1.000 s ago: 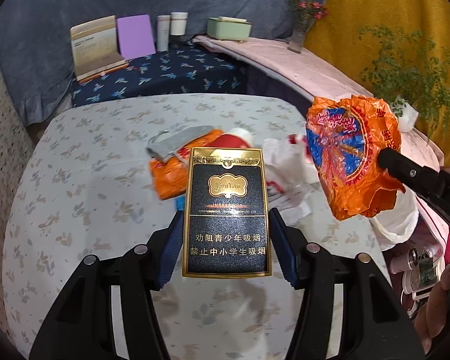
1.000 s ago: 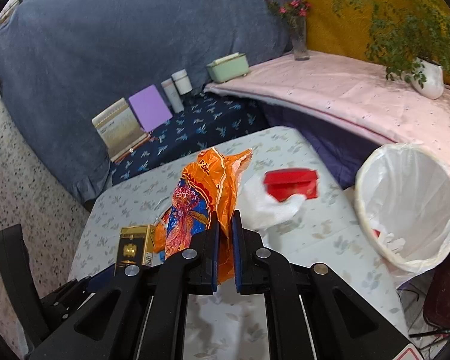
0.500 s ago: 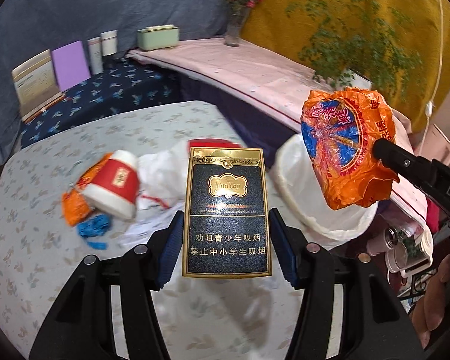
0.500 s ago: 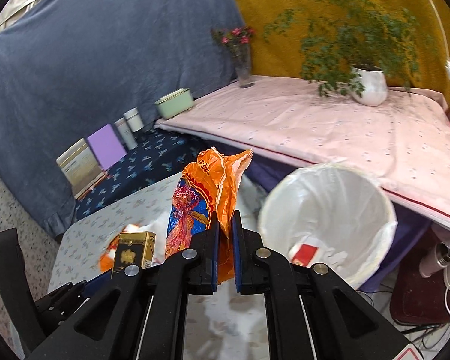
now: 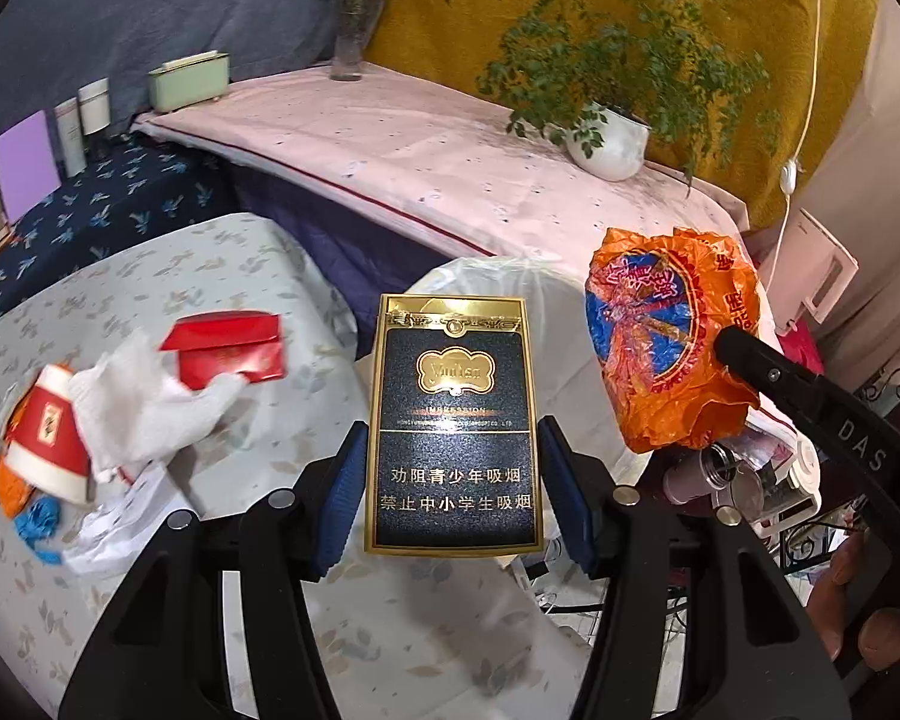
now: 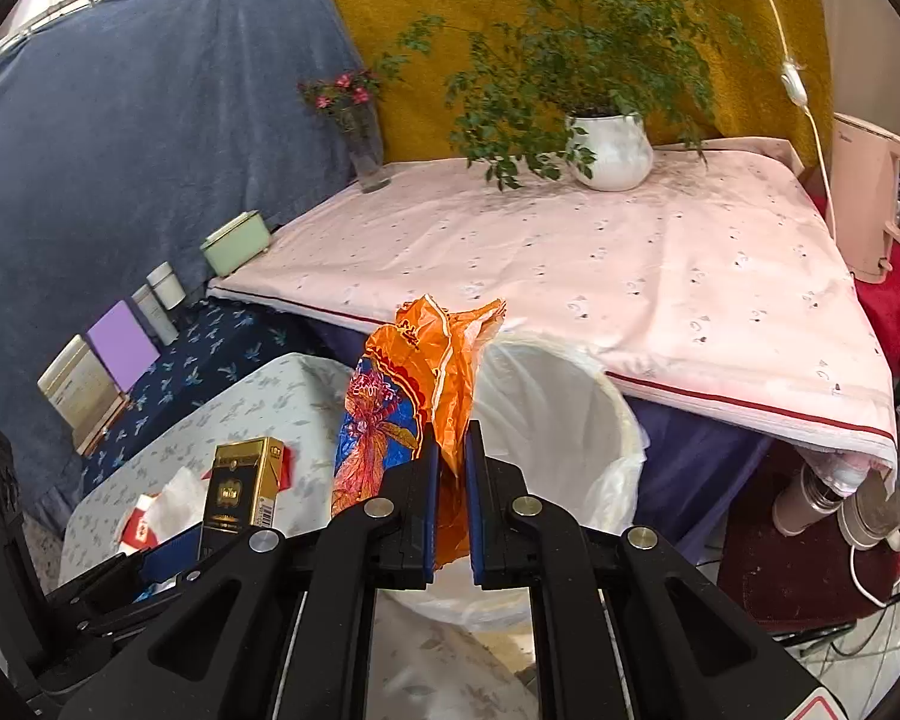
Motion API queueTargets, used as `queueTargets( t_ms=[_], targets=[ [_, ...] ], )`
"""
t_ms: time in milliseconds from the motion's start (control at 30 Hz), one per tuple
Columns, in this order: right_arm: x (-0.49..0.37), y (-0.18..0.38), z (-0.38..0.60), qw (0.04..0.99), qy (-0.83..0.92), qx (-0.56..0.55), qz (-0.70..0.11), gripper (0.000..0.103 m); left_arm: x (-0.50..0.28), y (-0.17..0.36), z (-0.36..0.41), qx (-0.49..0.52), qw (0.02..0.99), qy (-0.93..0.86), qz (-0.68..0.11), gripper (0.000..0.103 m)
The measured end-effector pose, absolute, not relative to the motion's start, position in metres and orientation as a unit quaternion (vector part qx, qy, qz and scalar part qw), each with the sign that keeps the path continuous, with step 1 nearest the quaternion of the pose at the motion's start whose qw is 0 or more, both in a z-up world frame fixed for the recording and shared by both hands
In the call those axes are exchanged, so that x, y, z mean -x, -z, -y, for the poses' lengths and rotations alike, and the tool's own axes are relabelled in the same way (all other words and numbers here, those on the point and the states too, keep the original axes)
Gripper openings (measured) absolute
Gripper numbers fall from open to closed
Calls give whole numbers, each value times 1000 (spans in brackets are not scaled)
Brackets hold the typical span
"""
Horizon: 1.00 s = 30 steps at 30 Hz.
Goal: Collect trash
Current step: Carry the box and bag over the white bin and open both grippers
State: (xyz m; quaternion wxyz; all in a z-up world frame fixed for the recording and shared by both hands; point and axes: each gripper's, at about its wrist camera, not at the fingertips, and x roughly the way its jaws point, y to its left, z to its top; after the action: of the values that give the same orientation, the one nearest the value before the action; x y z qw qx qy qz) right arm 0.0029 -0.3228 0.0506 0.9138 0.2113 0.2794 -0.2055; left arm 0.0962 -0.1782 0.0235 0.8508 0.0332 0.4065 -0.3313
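Note:
My left gripper [image 5: 453, 468] is shut on a black and gold cigarette pack [image 5: 453, 420], held upright above the table's right edge; the pack also shows in the right wrist view [image 6: 240, 489]. My right gripper [image 6: 448, 462] is shut on a crumpled orange and blue snack wrapper [image 6: 402, 414], which also shows in the left wrist view [image 5: 669, 336]. A white-lined trash bin [image 6: 561, 420] stands just beyond the wrapper, beside the table; its rim [image 5: 480, 276] peeks out behind the pack.
On the floral table [image 5: 120, 300] lie a red box [image 5: 228, 345], white tissue [image 5: 144, 402], a red paper cup [image 5: 45, 438] and blue scraps [image 5: 39, 516]. A pink-covered bench [image 6: 630, 276] with a potted plant [image 6: 612, 147] stands behind the bin.
Both grippers have swung to the right with their loads, away from the trash pile and towards the bin, which now sits right ahead. Neither grip has changed.

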Motion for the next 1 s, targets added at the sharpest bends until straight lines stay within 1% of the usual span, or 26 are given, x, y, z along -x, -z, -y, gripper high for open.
queueTargets(
  t_ms=[233, 333, 367, 400, 433, 467, 500, 567, 600, 1000],
  targets=[
    [-11, -40, 345, 907, 221, -215, -287, 8, -103, -16, 213, -50, 839, 359, -405, 54],
    [-18, -39, 352, 907, 223, -213, -288, 10, -106, -13, 218, -51, 839, 364, -402, 54],
    [-20, -39, 353, 907, 224, -212, -288, 14, -107, -13, 219, -49, 839, 364, -401, 62],
    [-21, -39, 353, 907, 226, -211, -286, 15, -108, -13, 220, -48, 840, 362, -402, 68],
    [-23, -39, 353, 907, 227, -210, -286, 16, -109, -14, 220, -46, 843, 356, -401, 80],
    [-24, -39, 353, 907, 226, -211, -284, 22, -110, -15, 219, -43, 847, 352, -397, 84],
    [-24, -40, 353, 908, 227, -212, -282, 29, -110, -16, 218, -40, 849, 350, -394, 85],
    [-23, -43, 351, 909, 228, -212, -276, 38, -113, -16, 215, -40, 851, 345, -395, 87],
    [-24, -44, 351, 910, 227, -212, -275, 41, -114, -16, 214, -39, 851, 343, -395, 87],
    [-32, -55, 322, 918, 205, -197, -274, 42, -126, -25, 173, -16, 873, 299, -386, 87]
  ],
)
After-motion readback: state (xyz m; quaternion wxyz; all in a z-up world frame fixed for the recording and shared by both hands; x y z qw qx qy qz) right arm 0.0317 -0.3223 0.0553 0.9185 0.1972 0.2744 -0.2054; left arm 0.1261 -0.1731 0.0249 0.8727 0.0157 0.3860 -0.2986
